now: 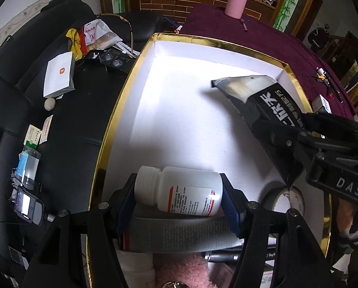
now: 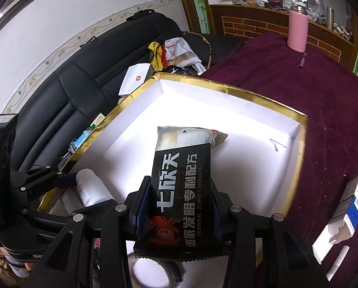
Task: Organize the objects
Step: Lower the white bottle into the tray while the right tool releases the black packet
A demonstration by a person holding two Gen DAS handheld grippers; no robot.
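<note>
Left gripper point(image 1: 179, 198) clamped on white pill bottle point(image 1: 181, 189), bottle lying sideways between the blue pads, held over the near end of the gold-rimmed white box point(image 1: 217, 40). Right gripper point(image 2: 177, 208) clenched on black snack packet point(image 2: 181, 180), packet angled over the box's open white floor, its silver end pointing toward the far wall. Tape roll point(image 1: 284, 196) lies in the box below the packet. Farther off: pink flask point(image 2: 297, 31) upright on maroon tablecloth point(image 2: 323, 91); black sofa point(image 1: 66, 124) beside the box.
</note>
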